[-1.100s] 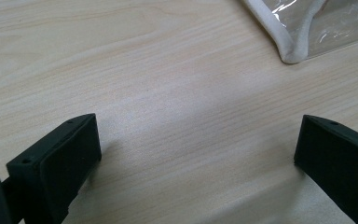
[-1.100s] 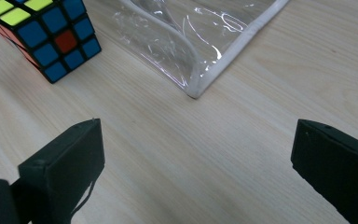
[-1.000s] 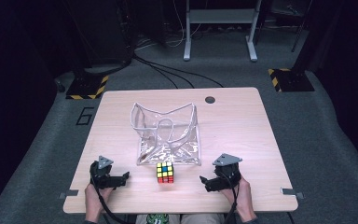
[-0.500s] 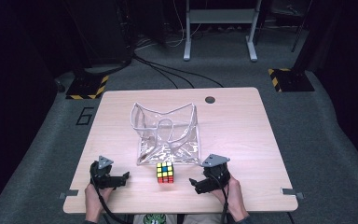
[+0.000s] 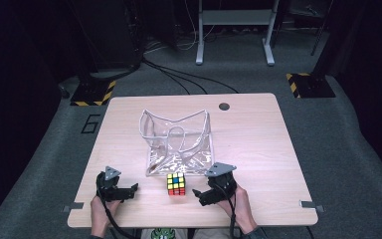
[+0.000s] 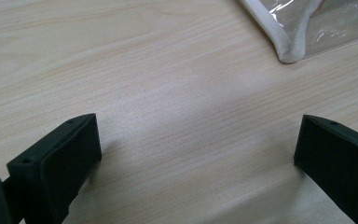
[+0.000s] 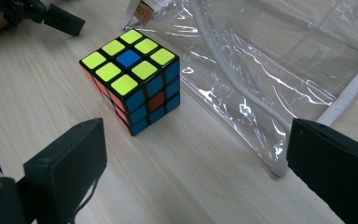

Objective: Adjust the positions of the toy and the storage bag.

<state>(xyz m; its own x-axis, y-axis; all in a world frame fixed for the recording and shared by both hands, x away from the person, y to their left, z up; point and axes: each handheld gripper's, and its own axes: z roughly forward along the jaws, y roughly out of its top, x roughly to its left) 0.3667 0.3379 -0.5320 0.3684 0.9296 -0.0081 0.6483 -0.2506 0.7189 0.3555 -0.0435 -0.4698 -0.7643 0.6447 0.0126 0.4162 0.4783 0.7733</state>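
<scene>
Near the front edge of the table, about mid-width, the puzzle cube is sitting upright on the wood, w/ its top face mostly yellow around a blue centre square; the right gripper view is showing blue and orange/red stickers on the sides facing the camera. Just behind the cube, nearly touching it, the clear plastic bag is lying open w/ white piping along its edges and a white cord looping across it. Just to the cube's right, the right gripper is resting low over the table, jaws spread wide & holding nothing, pointing toward the cube w/ the cube ahead of them, not between them. Well apart on the cube's left, the left gripper is sitting near the table's front-left corner, jaws also spread wide over bare wood, a corner of the bag's white edge lying ahead in the left gripper view. Both hands are coming in from the bottom of the high view.
</scene>
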